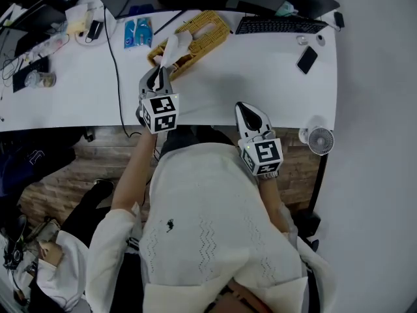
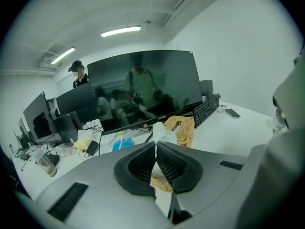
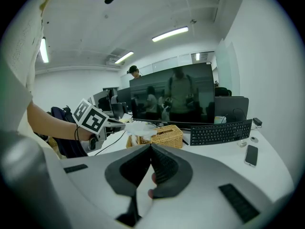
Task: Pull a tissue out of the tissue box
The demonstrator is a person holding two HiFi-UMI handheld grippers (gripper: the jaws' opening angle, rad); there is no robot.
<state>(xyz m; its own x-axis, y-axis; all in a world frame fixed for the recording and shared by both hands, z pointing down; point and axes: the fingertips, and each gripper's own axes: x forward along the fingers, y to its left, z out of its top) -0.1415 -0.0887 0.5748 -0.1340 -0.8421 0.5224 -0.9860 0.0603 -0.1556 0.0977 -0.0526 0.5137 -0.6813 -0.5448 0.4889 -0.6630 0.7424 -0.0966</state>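
Note:
A woven wicker tissue box (image 1: 199,36) lies on the white desk (image 1: 247,77), toward the back. A white tissue (image 1: 174,48) stretches from its opening toward me, and my left gripper (image 1: 158,74) is shut on the tissue's near end. In the left gripper view the tissue (image 2: 159,133) runs up from between the closed jaws of the left gripper (image 2: 156,148), with the tissue box (image 2: 182,129) behind. My right gripper (image 1: 247,108) hovers over the desk's front edge, shut and empty, to the right of the box. The right gripper view shows the tissue box (image 3: 161,136) and the drawn tissue (image 3: 141,128).
A black keyboard (image 1: 280,25) and a phone (image 1: 307,59) lie at the back right. A small white fan (image 1: 320,141) stands at the front right corner. A blue packet (image 1: 138,32) and a black cable (image 1: 117,70) are left of the box. A dark monitor (image 2: 143,89) stands behind.

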